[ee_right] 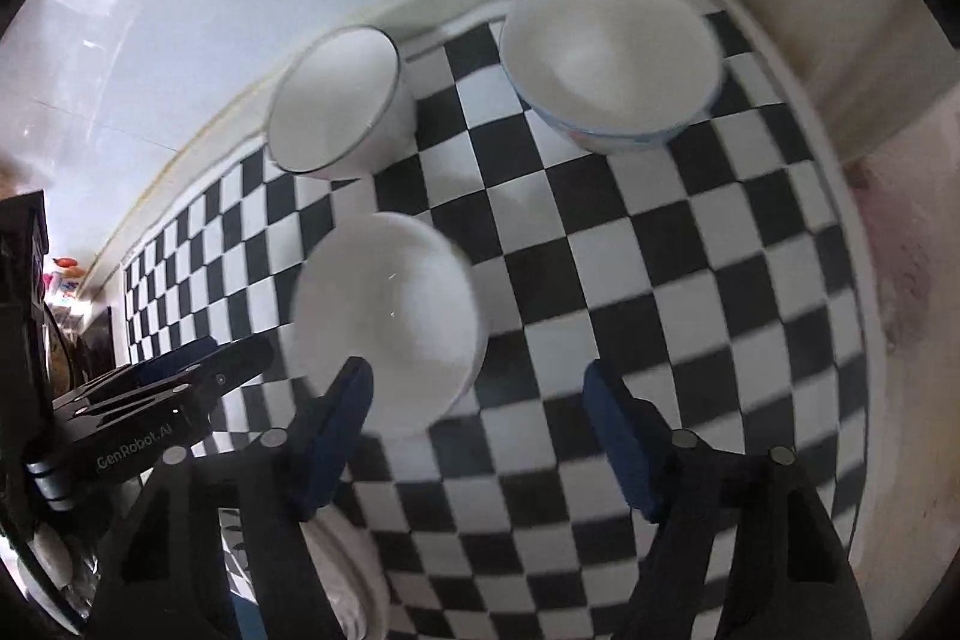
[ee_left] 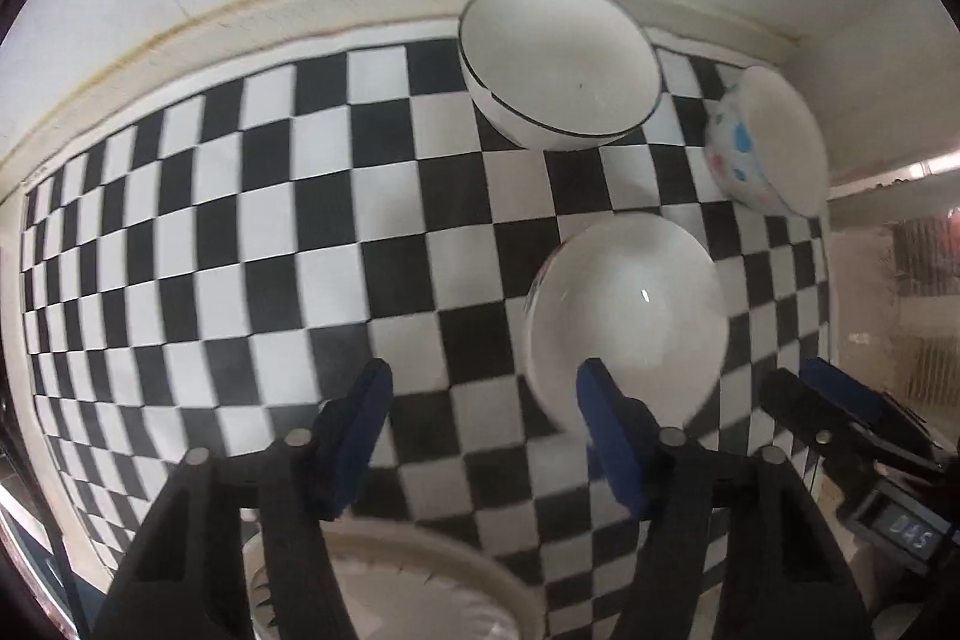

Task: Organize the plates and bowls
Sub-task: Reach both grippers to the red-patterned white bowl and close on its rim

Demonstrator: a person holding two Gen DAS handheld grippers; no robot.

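Left wrist view: the pale plate (ee_left: 420, 574) at 6 o'clock is cut off by the lower edge and partly hidden behind the left gripper (ee_left: 486, 436) arms. The near white bowl (ee_left: 624, 316) is motion-blurred; its near rim is hidden behind one blue fingertip (ee_left: 606, 430). Right wrist view: clutter at 9 o'clock is too small to identify.

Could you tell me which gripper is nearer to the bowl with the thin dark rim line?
Too close to call. Both the left gripper and right gripper hang open, short of the dark-rimmed bowl, with the plain white bowl in between.
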